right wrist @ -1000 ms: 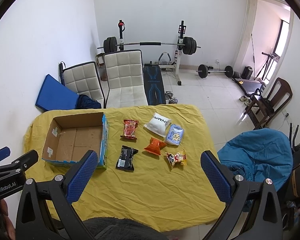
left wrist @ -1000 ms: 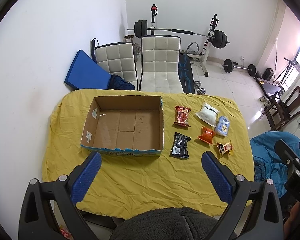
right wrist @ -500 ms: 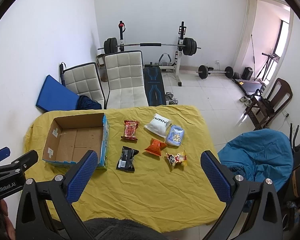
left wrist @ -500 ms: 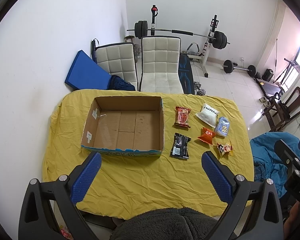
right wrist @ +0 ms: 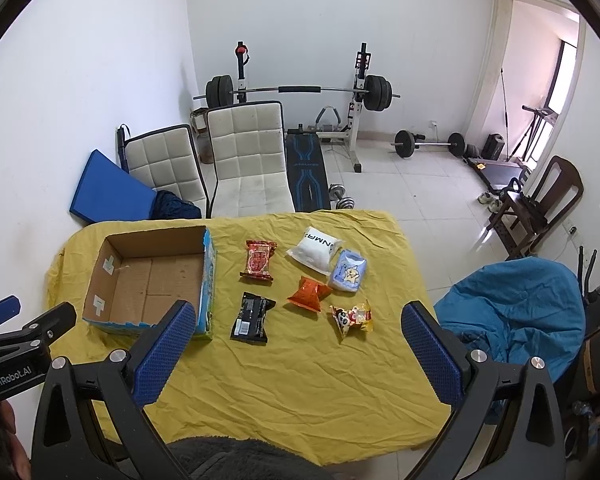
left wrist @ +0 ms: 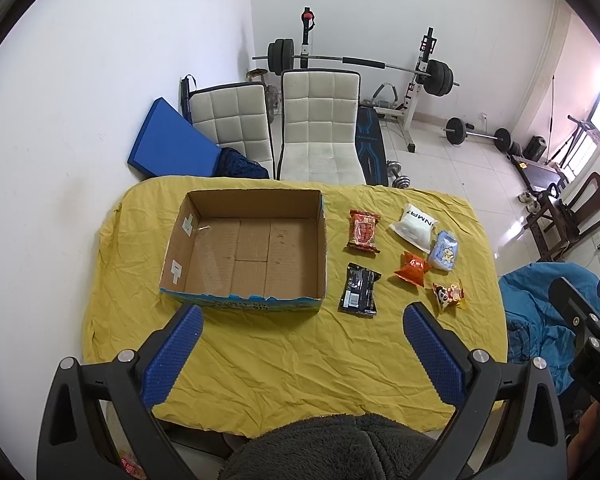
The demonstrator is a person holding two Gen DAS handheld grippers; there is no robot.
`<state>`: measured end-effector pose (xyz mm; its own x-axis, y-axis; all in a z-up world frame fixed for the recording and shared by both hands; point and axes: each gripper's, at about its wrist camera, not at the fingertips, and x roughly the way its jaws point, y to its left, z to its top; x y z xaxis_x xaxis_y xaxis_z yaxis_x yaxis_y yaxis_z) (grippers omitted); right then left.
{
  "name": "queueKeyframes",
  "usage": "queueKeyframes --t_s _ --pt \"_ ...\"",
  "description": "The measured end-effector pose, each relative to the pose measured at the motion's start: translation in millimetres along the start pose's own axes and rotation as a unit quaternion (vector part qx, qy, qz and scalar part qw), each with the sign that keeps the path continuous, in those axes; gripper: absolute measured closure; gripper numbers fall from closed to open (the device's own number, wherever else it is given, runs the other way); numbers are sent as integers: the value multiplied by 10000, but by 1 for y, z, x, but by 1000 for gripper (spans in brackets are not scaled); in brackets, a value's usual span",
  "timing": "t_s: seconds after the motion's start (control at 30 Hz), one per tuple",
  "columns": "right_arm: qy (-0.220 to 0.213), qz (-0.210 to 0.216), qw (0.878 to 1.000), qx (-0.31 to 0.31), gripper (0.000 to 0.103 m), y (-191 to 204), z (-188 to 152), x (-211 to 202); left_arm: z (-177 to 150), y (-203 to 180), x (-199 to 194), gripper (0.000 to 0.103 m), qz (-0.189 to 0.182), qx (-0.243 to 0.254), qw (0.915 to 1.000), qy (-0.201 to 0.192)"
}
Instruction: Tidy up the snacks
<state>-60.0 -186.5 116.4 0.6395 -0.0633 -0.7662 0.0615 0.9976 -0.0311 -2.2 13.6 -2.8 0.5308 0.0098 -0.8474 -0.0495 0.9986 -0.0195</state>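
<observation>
An empty cardboard box (left wrist: 204, 224) (right wrist: 100, 276) stands on the left of the yellow-clothed table (left wrist: 284, 352) (right wrist: 300, 380). To its right lie several snack packs: a red one (left wrist: 363, 231) (right wrist: 259, 260), a black one (left wrist: 358, 289) (right wrist: 253, 317), a white one (left wrist: 417, 222) (right wrist: 315, 249), an orange one (left wrist: 412, 269) (right wrist: 309, 293), a pale blue one (left wrist: 444, 250) (right wrist: 349, 271) and a cartoon-print one (left wrist: 448, 295) (right wrist: 352, 316). My left gripper (left wrist: 300, 344) and right gripper (right wrist: 296, 344) both hover high over the table's near edge, open and holding nothing.
Two white padded chairs (left wrist: 320, 128) stand behind the table, with a blue mat (left wrist: 168, 144) against the wall. A barbell rack (right wrist: 300, 92) and weights fill the back of the room. A blue beanbag (right wrist: 516, 312) sits right of the table, a wooden chair (right wrist: 548, 196) beyond.
Both views have barely shifted; the grippers stay open and high above the table, and nothing on the table has moved.
</observation>
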Motion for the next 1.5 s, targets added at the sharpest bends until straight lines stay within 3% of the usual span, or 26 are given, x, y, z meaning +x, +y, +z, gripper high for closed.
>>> queueKeyframes --t_s 0.5,0.8,1.0,1.17,1.37,1.5 --pt "83 43 9999 48 0 -4 -1 11 0 -1 4 0 -27 -1 10000 54" --pt "350 -233 9986 330 0 -40 4 48 26 -28 47 0 -46 264 9993 251" --pt "911 -459 9931 584 0 -89 9 127 47 -62 121 0 -118 510 9960 721" --pt "1604 -369 9843 641 0 -124 3 228 52 -95 206 0 -23 740 9897 1228" --pt "2316 -369 9703 591 0 -152 -5 355 42 -137 321 0 -154 1066 9686 2239" --pt "2654 -192 9619 625 0 -161 -10 422 25 -155 392 0 -23 1233 9509 2839"
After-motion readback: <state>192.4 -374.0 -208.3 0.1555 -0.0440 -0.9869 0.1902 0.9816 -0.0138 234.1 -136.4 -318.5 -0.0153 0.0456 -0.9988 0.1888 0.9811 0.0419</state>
